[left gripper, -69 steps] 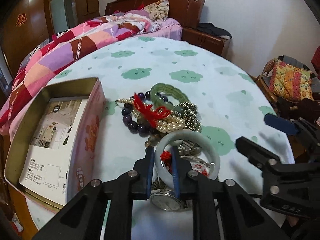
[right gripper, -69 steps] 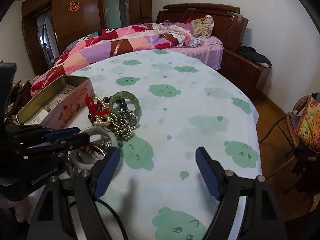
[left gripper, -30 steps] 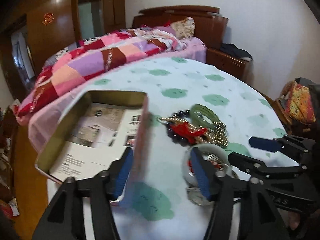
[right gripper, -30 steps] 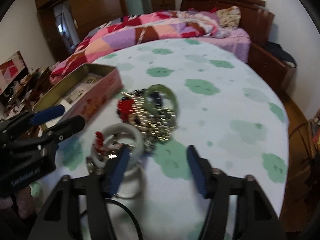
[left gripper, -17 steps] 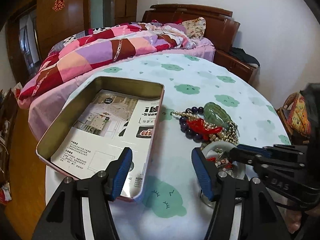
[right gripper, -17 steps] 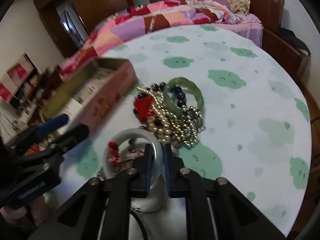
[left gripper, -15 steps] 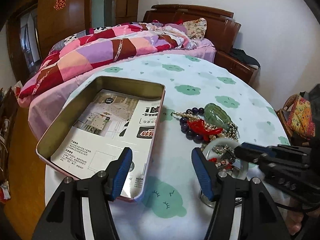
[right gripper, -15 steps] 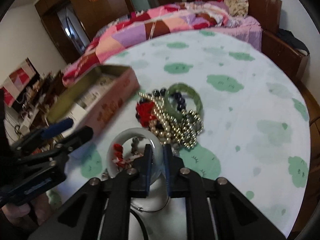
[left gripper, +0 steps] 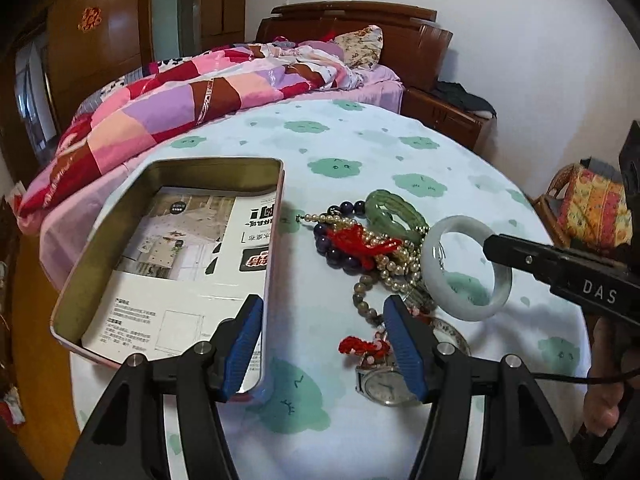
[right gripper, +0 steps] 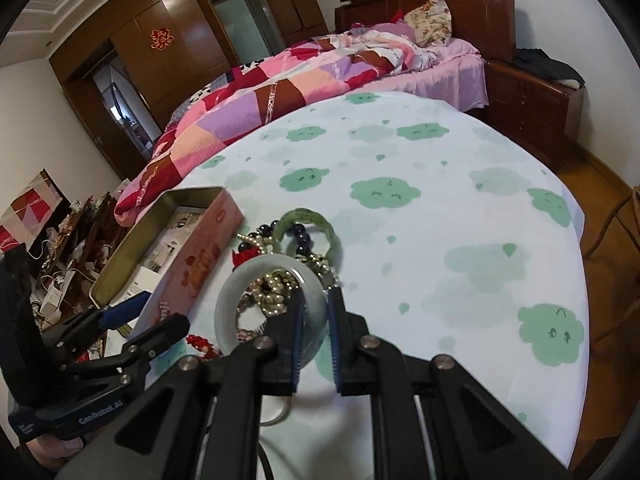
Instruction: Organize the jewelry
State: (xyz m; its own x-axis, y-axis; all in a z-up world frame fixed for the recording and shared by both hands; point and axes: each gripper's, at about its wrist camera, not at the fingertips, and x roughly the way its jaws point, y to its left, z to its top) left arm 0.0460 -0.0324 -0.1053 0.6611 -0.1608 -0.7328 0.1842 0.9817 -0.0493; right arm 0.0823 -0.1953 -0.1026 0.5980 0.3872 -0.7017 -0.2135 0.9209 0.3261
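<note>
My right gripper (right gripper: 316,312) is shut on a pale white-green jade bangle (right gripper: 230,300) and holds it lifted above the jewelry pile; the bangle also shows in the left wrist view (left gripper: 436,276). The pile (left gripper: 372,248) holds a green bangle (left gripper: 390,208), dark purple beads, pearl strands and a red knot tassel. A wristwatch (left gripper: 384,384) lies at the pile's near end. An open pink tin (left gripper: 176,256) lined with printed paper lies left of the pile. My left gripper (left gripper: 324,344) is open and empty, between the tin and the watch.
The round table (right gripper: 460,220) has a white cloth with green cloud prints. A bed with a patchwork quilt (left gripper: 180,100) stands behind it. A wooden nightstand (right gripper: 532,96) is at the back right, a cushioned chair (left gripper: 592,204) at the right.
My left gripper let go of the white bangle, opened and drew back toward the tin. My right gripper closed on the bangle and has lifted it off the pile.
</note>
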